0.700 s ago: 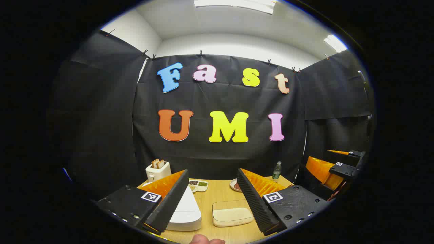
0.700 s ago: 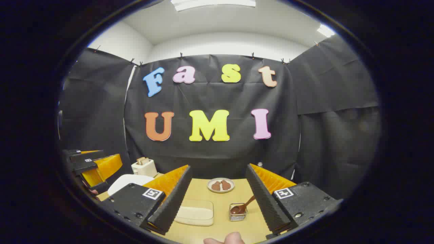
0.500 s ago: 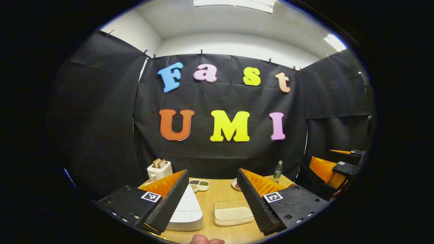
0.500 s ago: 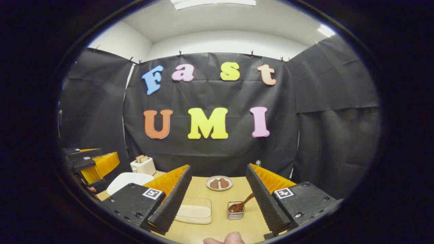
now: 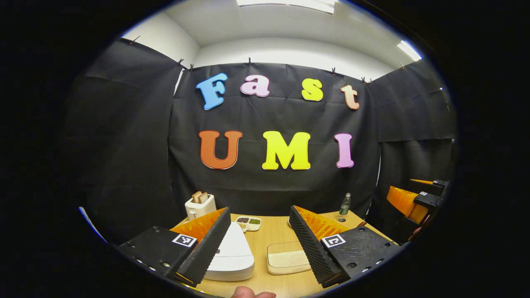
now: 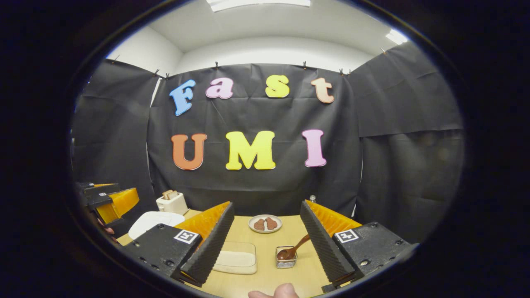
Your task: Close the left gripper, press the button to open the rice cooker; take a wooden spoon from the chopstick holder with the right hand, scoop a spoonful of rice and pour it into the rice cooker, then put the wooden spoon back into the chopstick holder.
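The white rice cooker (image 5: pixel 232 258) sits lid down on the wooden table, just past the left finger of my left gripper (image 5: pixel 259 213), which is open and empty above the table's near edge. A shallow tray of rice (image 5: pixel 287 260) lies to its right. My right gripper (image 6: pixel 267 207) is open and empty too. Between its fingers I see the wooden spoon (image 6: pixel 295 248) leaning in the small chopstick holder (image 6: pixel 285 261), with the rice tray (image 6: pixel 237 260) to the left. The rice cooker (image 6: pixel 155 220) and the left gripper (image 6: pixel 109 200) are at the far left.
A toaster with bread (image 5: pixel 200 205), a divided dish of grains (image 5: pixel 248 223) and a bottle (image 5: pixel 344 203) stand along the back of the table (image 5: pixel 271 236). A plate with brown pieces (image 6: pixel 265 223) lies mid-table. A thumb (image 6: pixel 275 291) shows at the bottom edge.
Both grippers have drifted slightly: the scene slid right in the left gripper view and left in the right gripper view. Both stay open and empty.
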### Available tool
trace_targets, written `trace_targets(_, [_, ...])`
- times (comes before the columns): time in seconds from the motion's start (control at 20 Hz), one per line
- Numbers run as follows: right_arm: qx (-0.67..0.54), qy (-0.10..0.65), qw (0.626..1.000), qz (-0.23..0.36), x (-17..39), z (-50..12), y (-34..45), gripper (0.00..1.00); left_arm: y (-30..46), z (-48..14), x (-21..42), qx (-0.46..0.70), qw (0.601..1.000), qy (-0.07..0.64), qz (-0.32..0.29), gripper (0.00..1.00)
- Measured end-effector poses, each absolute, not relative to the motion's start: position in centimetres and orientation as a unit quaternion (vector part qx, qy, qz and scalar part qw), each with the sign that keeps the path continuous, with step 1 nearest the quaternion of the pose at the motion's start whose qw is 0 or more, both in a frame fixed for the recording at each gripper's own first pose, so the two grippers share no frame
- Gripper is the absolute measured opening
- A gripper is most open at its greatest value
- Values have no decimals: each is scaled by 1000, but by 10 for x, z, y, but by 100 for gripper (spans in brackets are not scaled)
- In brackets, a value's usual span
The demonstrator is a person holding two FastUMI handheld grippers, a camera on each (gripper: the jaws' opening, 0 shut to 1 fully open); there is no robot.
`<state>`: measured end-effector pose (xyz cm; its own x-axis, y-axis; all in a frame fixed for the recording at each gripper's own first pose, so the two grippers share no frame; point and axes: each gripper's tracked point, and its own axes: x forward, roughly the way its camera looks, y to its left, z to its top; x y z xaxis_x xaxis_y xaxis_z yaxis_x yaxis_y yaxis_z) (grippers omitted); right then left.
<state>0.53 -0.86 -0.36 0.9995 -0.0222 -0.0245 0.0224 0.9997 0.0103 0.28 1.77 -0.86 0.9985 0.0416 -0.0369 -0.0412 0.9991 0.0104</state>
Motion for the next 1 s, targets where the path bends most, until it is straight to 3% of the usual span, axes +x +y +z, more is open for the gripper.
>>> trace_targets(0.45, [7,14,1000,-4,8,-7,-3,100,39,-11,4,10,999,28,45,94])
trace_targets(0.85, [13,28,999,-23,12,-16,-24,100,87,-46,17,-2,993,93,73,94])
trace_targets(0.95, [19,28,999,-25,13,-16,-26,100,98,-51,19,-4,991,112,72,91])
trace_targets(1.0, [20,29,999,-24,13,-16,-27,100,99,-56,21,-7,990,123,69,68])
